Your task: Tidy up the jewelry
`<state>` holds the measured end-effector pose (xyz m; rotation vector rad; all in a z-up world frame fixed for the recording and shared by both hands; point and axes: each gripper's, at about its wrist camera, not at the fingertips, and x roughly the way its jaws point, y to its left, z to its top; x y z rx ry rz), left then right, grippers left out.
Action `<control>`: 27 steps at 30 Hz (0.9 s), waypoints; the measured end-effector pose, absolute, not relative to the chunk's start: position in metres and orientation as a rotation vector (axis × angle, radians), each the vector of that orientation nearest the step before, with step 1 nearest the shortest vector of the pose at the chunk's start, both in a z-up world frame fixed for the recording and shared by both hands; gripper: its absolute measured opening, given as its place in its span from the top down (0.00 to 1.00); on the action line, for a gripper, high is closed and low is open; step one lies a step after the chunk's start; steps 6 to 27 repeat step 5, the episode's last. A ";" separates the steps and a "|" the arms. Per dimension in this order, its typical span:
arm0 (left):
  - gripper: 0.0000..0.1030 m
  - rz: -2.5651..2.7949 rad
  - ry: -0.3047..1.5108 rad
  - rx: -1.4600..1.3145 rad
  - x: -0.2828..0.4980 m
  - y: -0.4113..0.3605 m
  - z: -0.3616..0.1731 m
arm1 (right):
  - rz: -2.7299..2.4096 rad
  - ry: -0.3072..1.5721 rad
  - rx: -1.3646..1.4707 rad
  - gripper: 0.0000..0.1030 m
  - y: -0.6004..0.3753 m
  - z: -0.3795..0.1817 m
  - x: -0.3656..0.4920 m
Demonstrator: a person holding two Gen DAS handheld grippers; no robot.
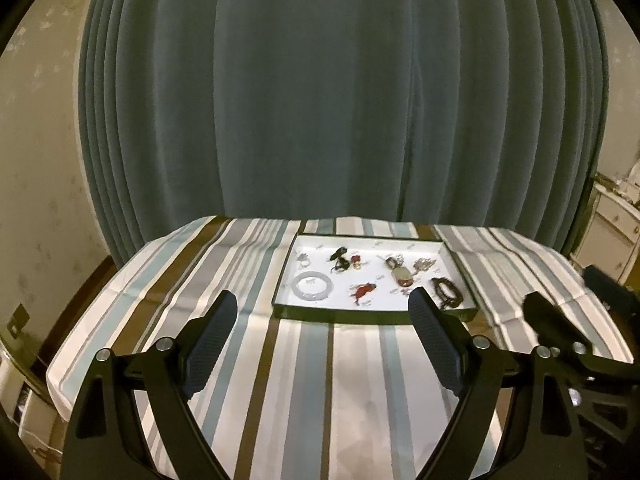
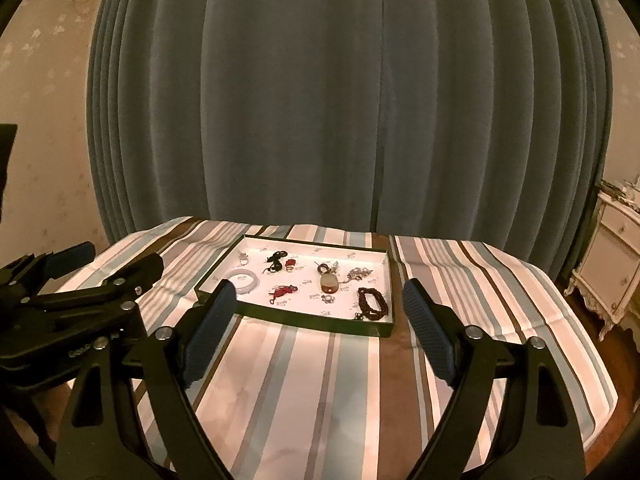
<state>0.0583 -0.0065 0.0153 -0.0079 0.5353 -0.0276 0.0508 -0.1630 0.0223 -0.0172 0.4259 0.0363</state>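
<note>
A table covered by a striped cloth (image 1: 304, 360) in bands of white, pale blue, grey and brown, with fold creases running across it. One thing lies directly on the cloth: a shallow rectangular tray (image 1: 360, 317) with dark outer walls and a white floor, set toward the far edge of the table, in front of a curtain. The cloth hangs over the table's edges at left and right. Near the front, the cloth is bare. In the right wrist view the tray (image 2: 296, 322) sits slightly askew to the stripes.

Striped tablecloth (image 1: 304, 364) — teal curtain (image 1: 320, 100)
</note>
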 end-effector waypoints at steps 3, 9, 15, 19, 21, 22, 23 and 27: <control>0.16 -0.029 0.576 -0.007 0.071 -0.002 0.004 | 0.029 0.430 -0.016 0.11 -0.166 0.019 0.054; 0.16 -0.017 0.605 -0.010 0.084 0.003 -0.008 | 0.020 0.443 -0.013 0.11 -0.170 0.013 0.060; 0.16 -0.017 0.605 -0.010 0.084 0.003 -0.008 | 0.020 0.443 -0.013 0.11 -0.170 0.013 0.060; 0.16 -0.017 0.605 -0.010 0.084 0.003 -0.008 | 0.020 0.443 -0.013 0.11 -0.170 0.013 0.060; 0.16 -0.017 0.605 -0.010 0.084 0.003 -0.008 | 0.020 0.443 -0.013 0.11 -0.170 0.013 0.060; 0.16 -0.017 0.605 -0.010 0.084 0.003 -0.008 | 0.020 0.443 -0.013 0.11 -0.170 0.013 0.060; 0.16 -0.017 0.605 -0.010 0.084 0.003 -0.008 | 0.020 0.443 -0.013 0.11 -0.170 0.013 0.060; 0.16 -0.017 0.605 -0.010 0.084 0.003 -0.008 | 0.020 0.443 -0.013 0.11 -0.170 0.013 0.060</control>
